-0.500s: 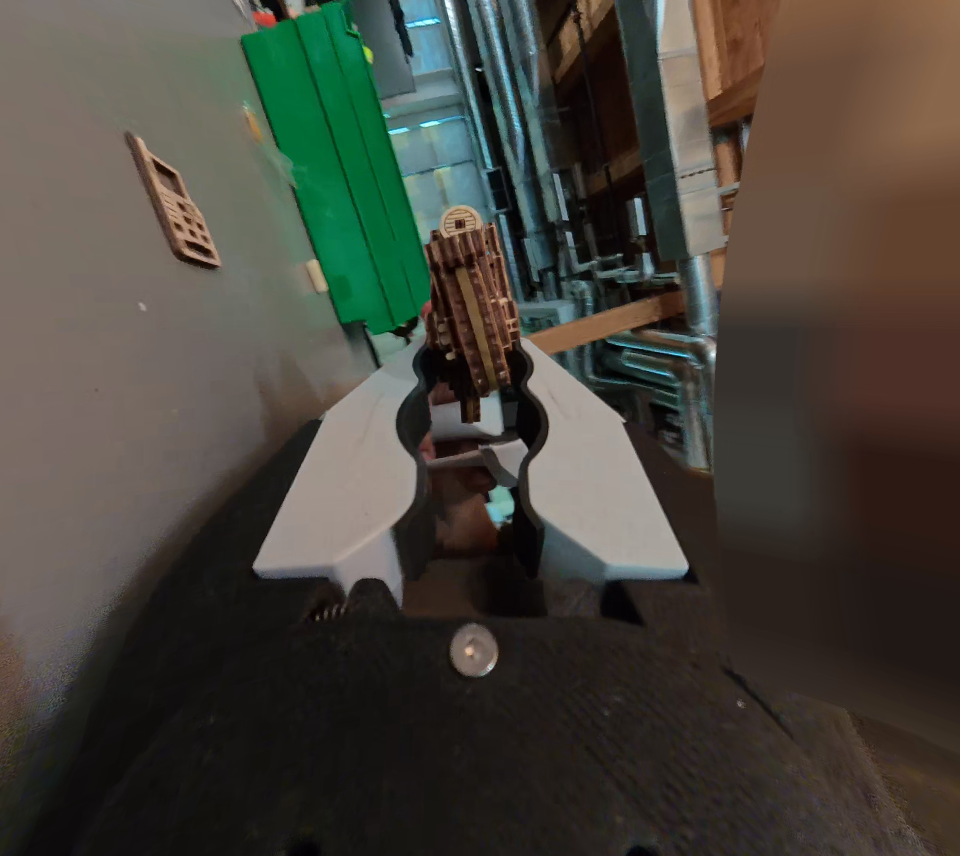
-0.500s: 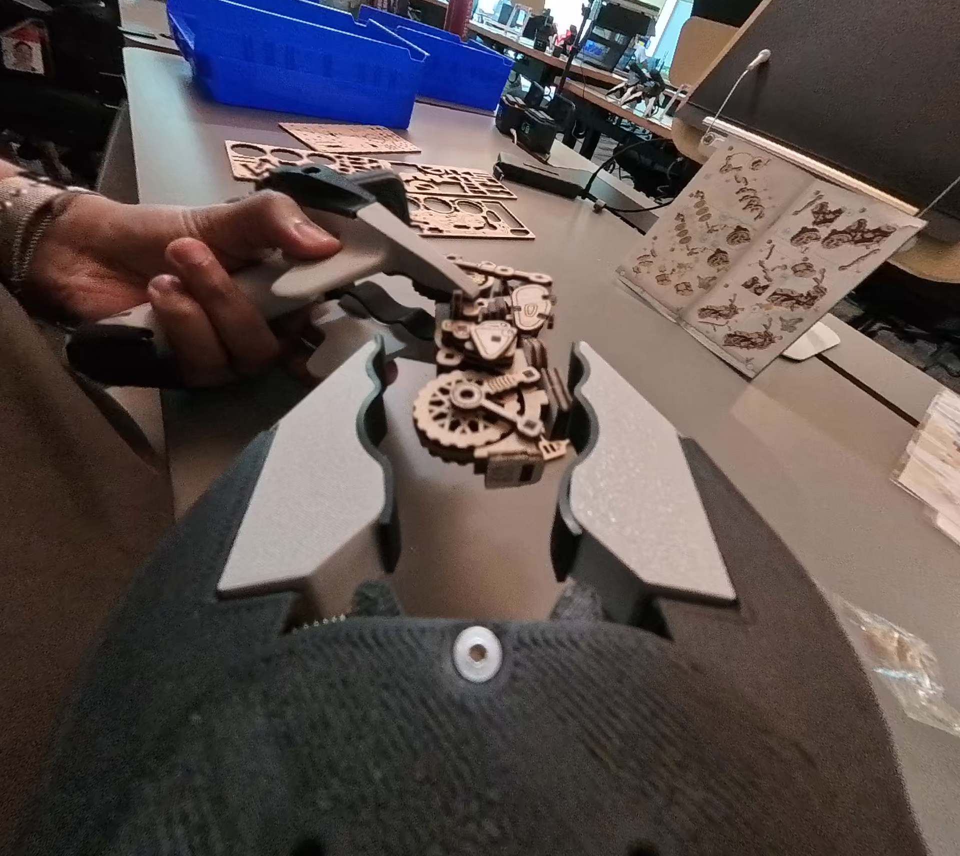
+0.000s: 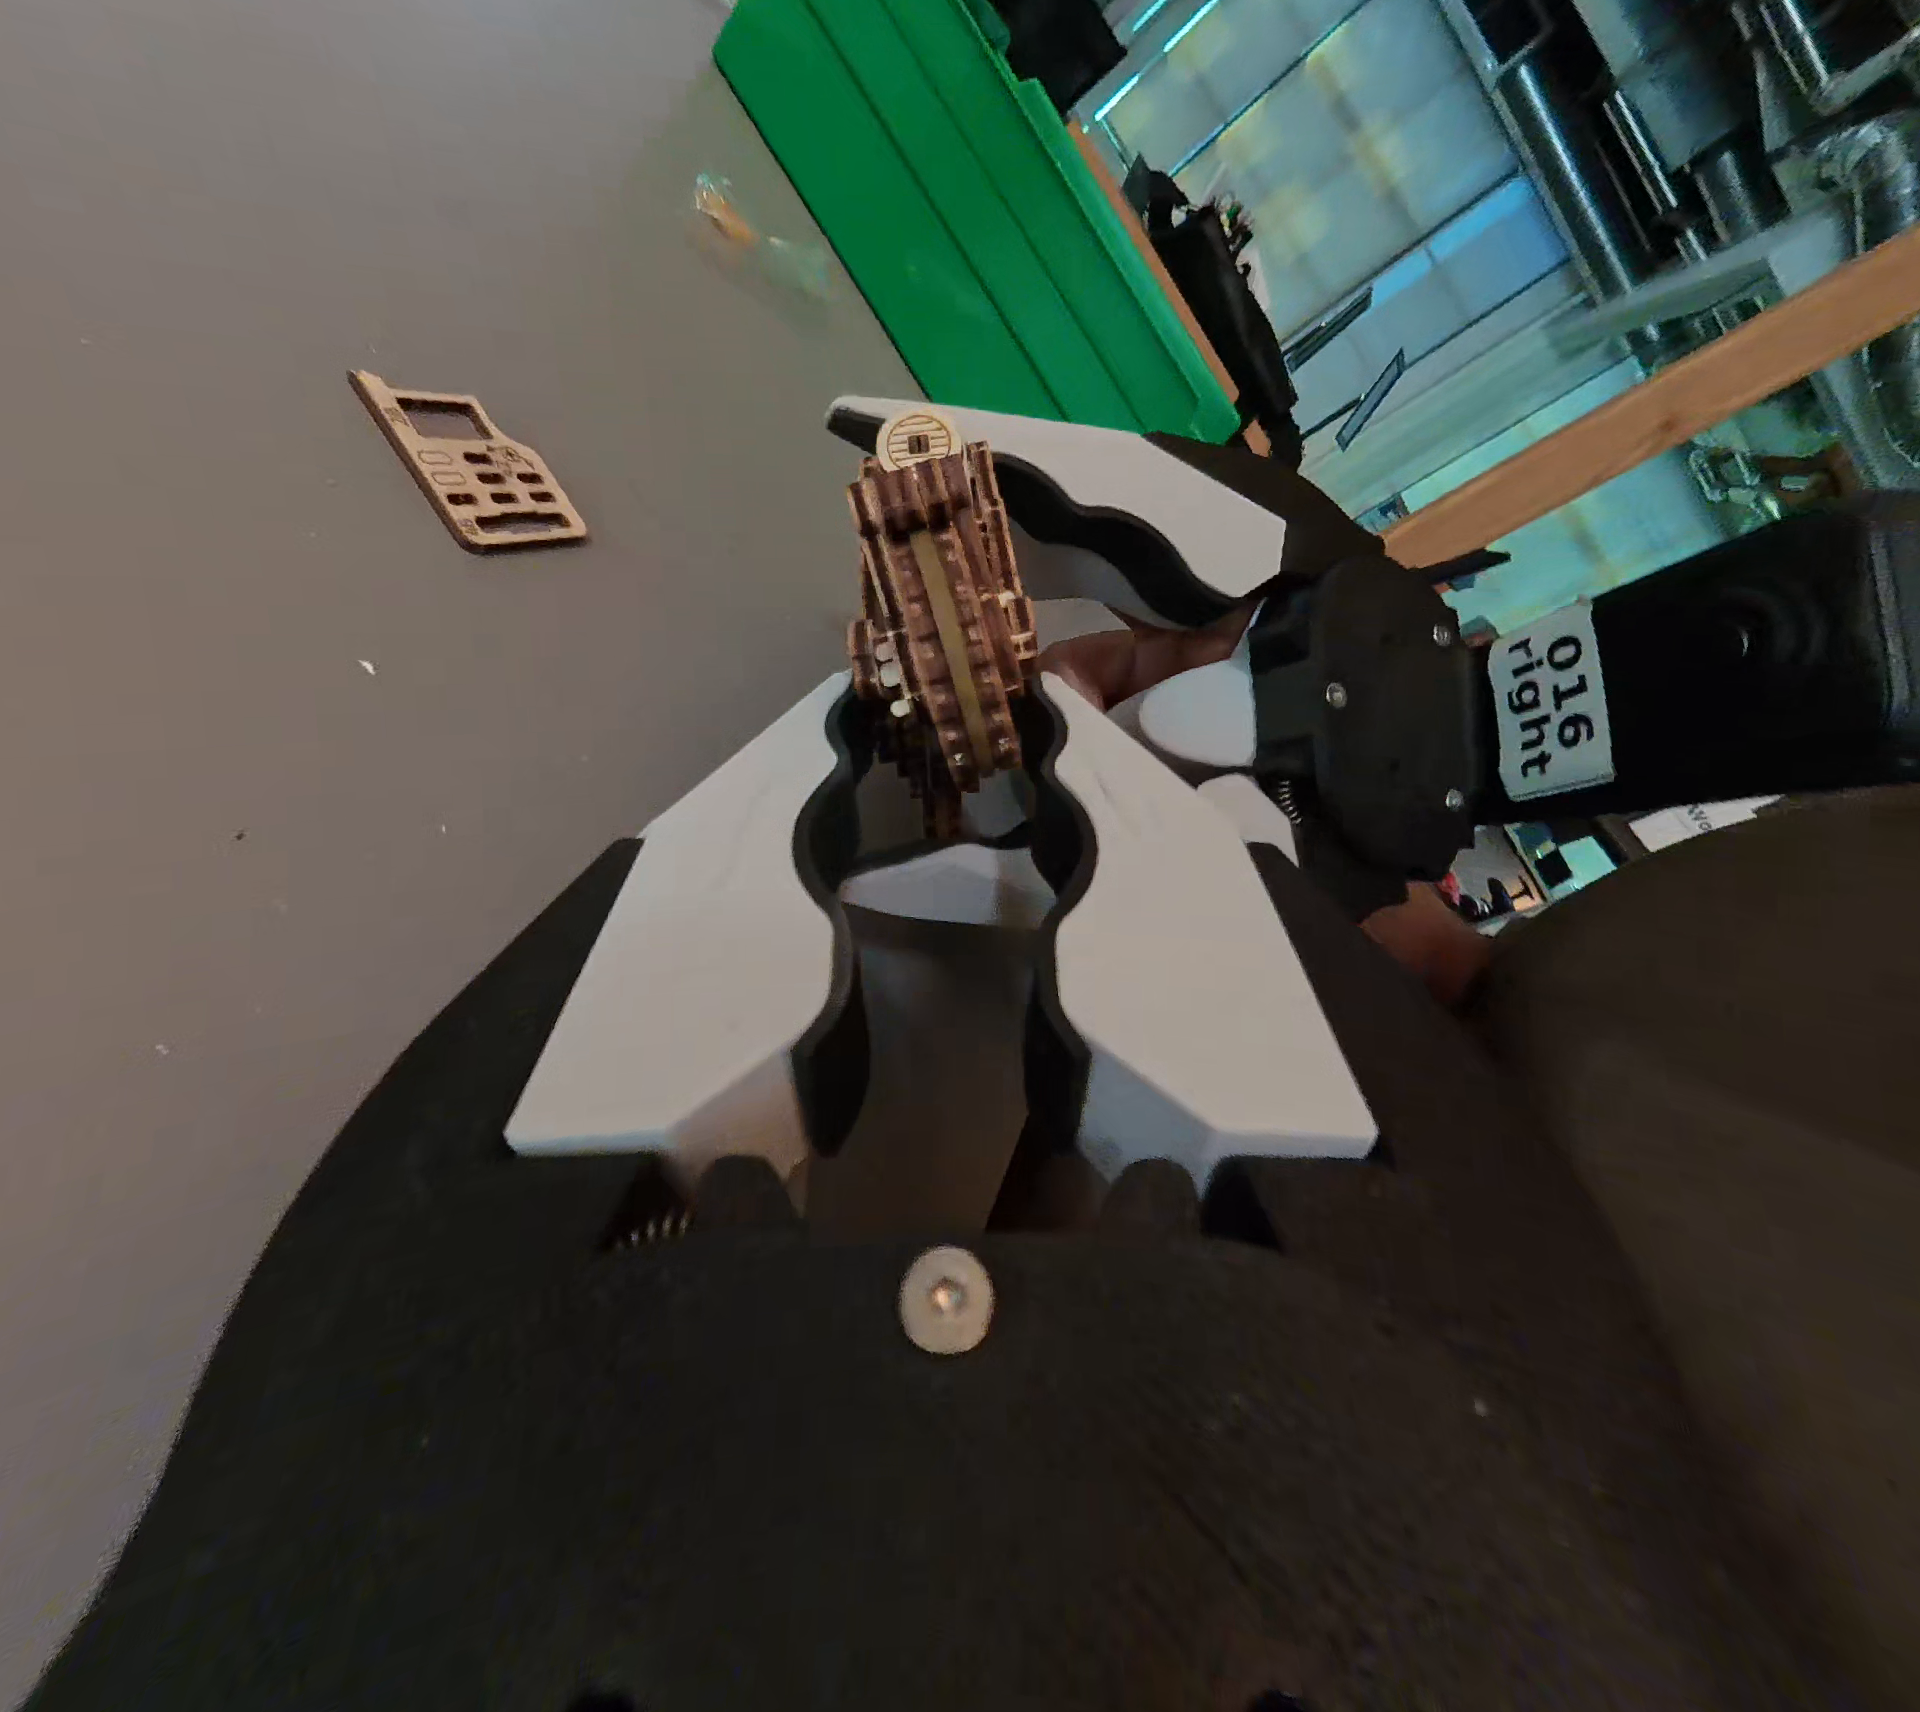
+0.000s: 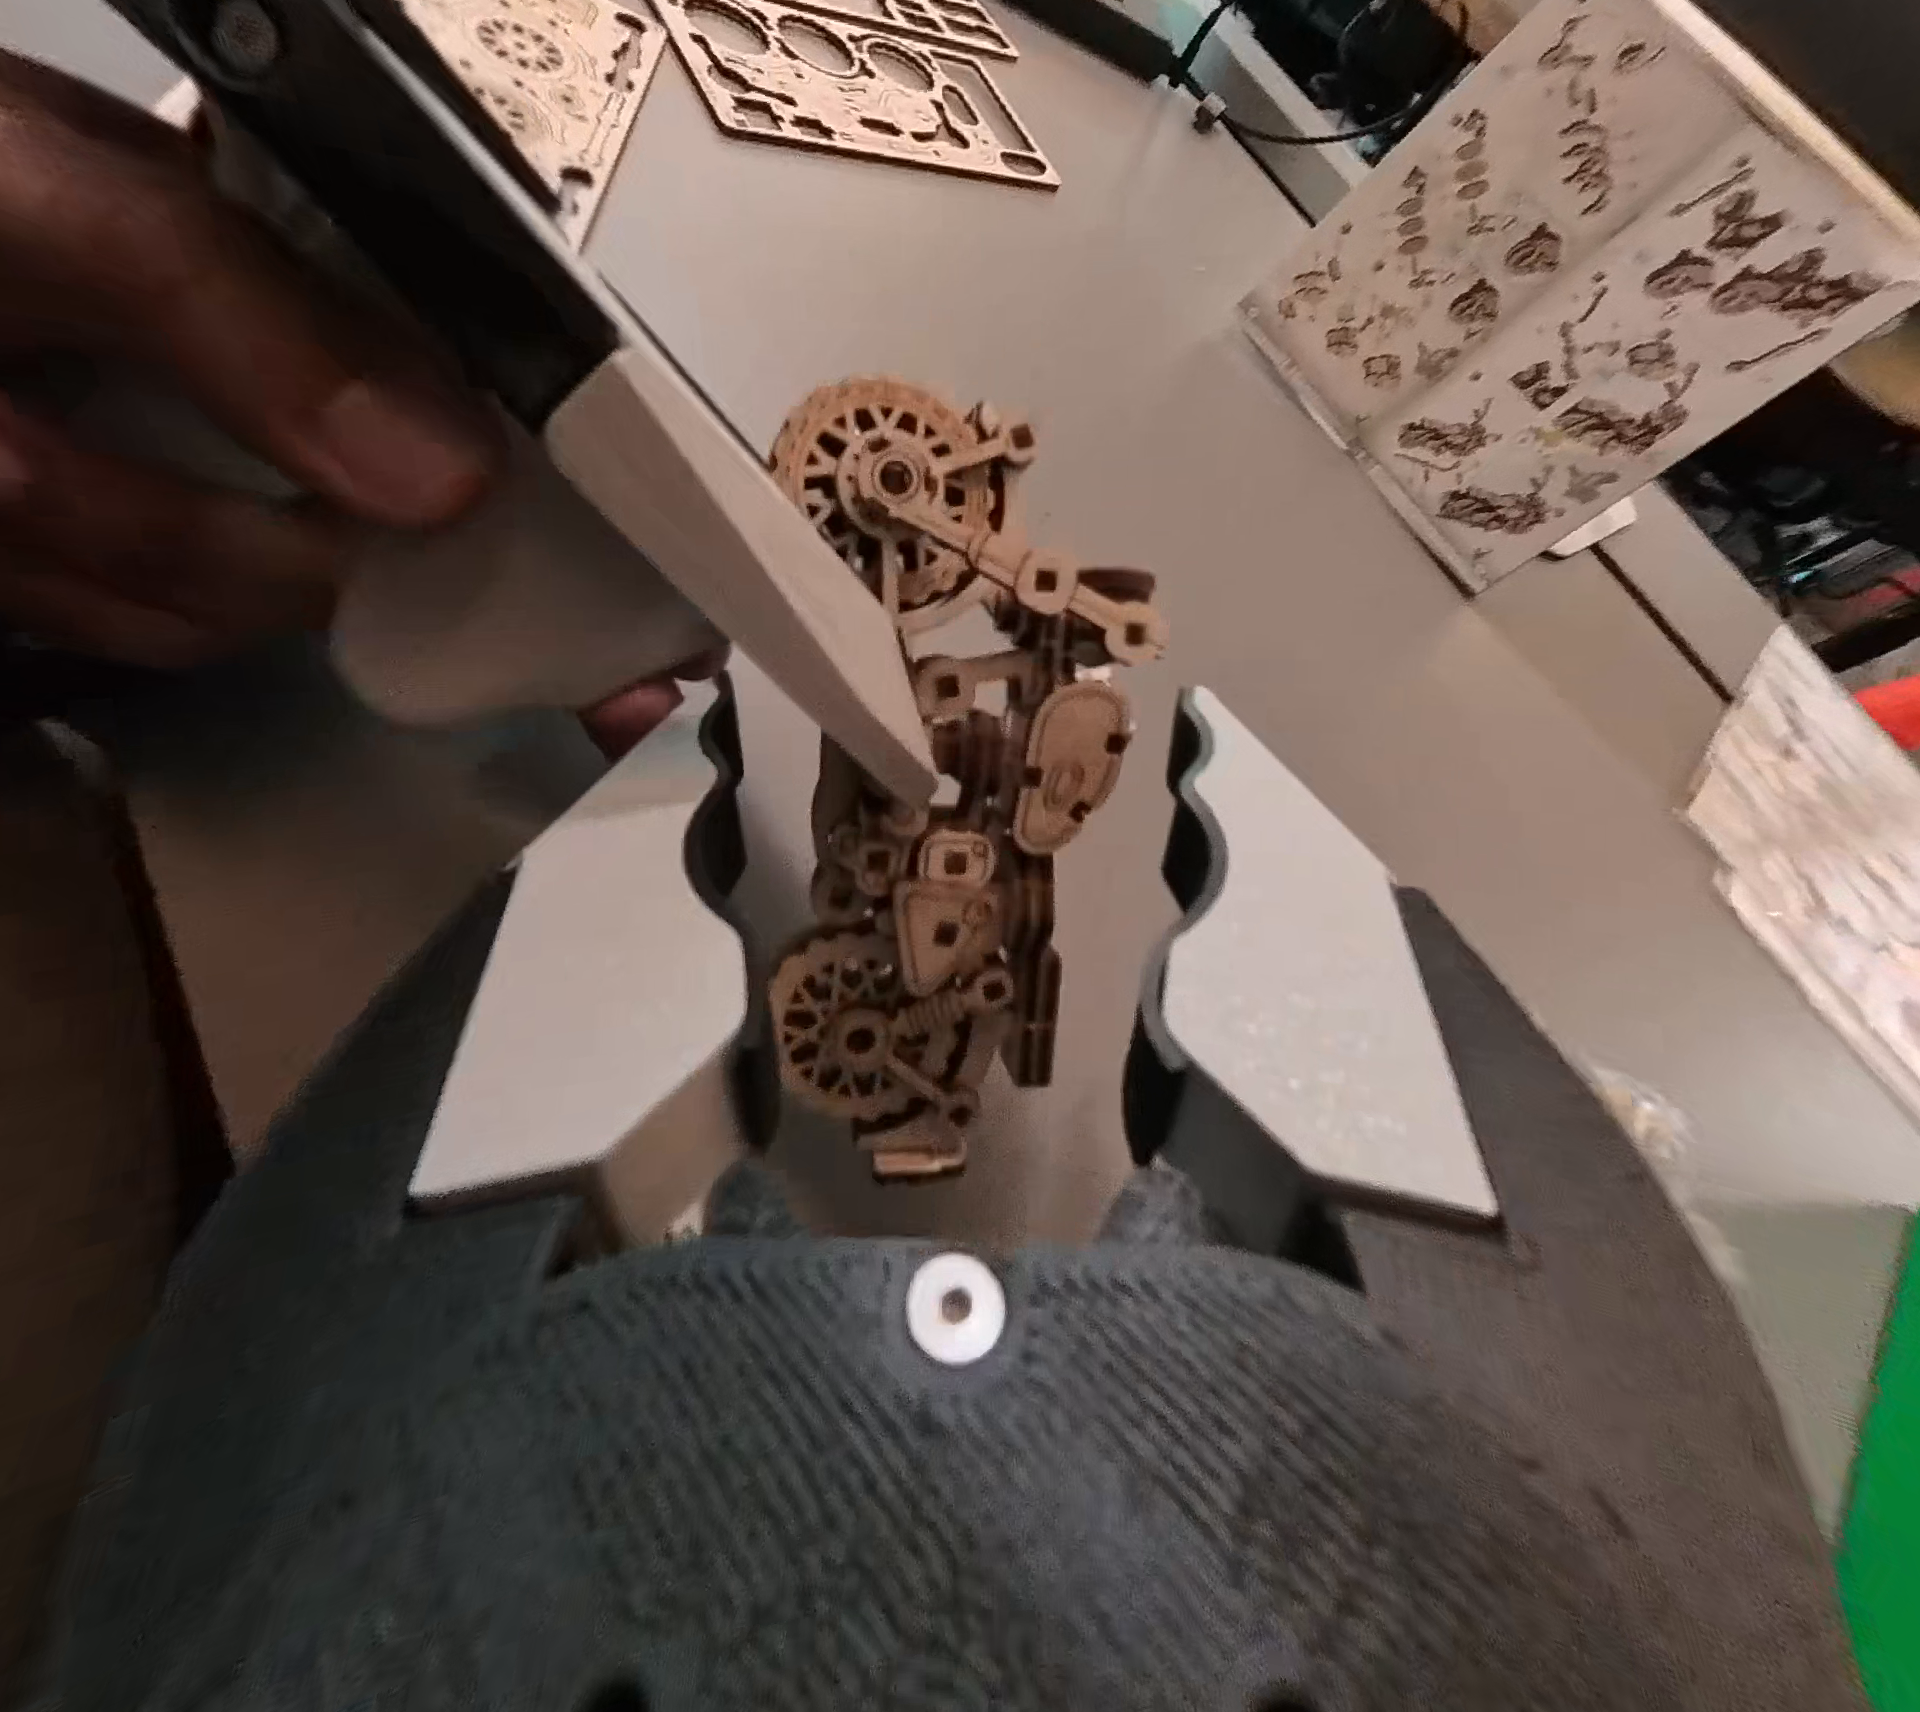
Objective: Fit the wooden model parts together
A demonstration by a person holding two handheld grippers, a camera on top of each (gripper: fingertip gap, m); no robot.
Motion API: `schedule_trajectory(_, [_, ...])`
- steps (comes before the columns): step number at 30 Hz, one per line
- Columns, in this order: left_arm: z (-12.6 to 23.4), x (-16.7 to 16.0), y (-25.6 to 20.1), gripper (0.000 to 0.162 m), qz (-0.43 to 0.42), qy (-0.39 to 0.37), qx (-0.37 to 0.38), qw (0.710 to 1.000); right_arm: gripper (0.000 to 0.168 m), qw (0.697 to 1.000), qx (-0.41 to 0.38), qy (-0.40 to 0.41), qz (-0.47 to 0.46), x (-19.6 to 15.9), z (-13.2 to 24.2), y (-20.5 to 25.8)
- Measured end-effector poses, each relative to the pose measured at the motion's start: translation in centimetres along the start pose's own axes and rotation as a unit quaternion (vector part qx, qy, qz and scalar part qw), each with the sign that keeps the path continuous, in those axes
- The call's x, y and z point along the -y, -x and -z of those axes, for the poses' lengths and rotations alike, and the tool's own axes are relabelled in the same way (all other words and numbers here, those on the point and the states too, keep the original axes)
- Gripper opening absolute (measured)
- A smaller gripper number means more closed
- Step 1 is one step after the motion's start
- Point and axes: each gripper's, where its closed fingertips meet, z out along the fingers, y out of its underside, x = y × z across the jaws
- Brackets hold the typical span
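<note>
**Wooden motorcycle model held aloft between two pairs of tongs**

A grey tabletop (image 4: pixel 1299 644) fills the middle of the right wrist view, with spent wooden part sheets (image 4: pixel 831 52) at upper centre and an open instruction booklet (image 4: pixel 1579 291) at upper right, all well apart from the work. The wooden model (image 4: pixel 935 789) hangs above the bare tabletop at frame centre, its long axis running top to bottom, one wheel high and the other low. The left tongs (image 3: pixel 940 748) are closed on its middle, reaching in from the upper left of the right wrist view. The right tongs (image 4: pixel 951 883) stand wide apart on either side of the lower half, gripping nothing; they look nearest the lower wheel. In the left wrist view a small loose wooden sheet (image 3: pixel 473 462) lies at centre left, a green bin (image 3: pixel 935 208) beyond. Open room surrounds the model on every side.
</note>
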Motion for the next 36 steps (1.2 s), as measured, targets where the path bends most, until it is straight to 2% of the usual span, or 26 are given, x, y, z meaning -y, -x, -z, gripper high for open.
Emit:
schedule_trajectory(7, [-0.2, -0.6, -0.4, 0.026, -0.012, 0.018, -0.008, 1.0, 0.066, 0.995, 0.049, 0.005, -0.088, -0.2, 0.1, 0.6])
schedule_trajectory(16, [-0.2, -0.8, -0.5, 0.025, -0.006, 0.026, -0.014, 1.0, 0.058, 0.993, 0.056, 0.025, -0.098, -0.9, 0.0, 0.7])
schedule_trajectory(24, [-0.2, -0.8, -0.5, 0.025, 0.007, 0.029, -0.022, 0.999, 0.057, 0.993, 0.056, 0.025, -0.101, -0.8, 0.0, 0.7])
schedule_trajectory(30, [-0.3, -1.3, -0.7, 0.025, 0.006, 0.045, -0.029, 0.999, 0.066, 0.993, 0.065, 0.024, -0.096, -0.8, 0.0, 1.0])
schedule_trajectory(36, [-0.3, -1.3, -0.6, 0.025, 0.01, 0.047, -0.028, 0.998, 0.062, 0.992, 0.07, 0.03, -0.1, -0.9, -0.1, 1.2])
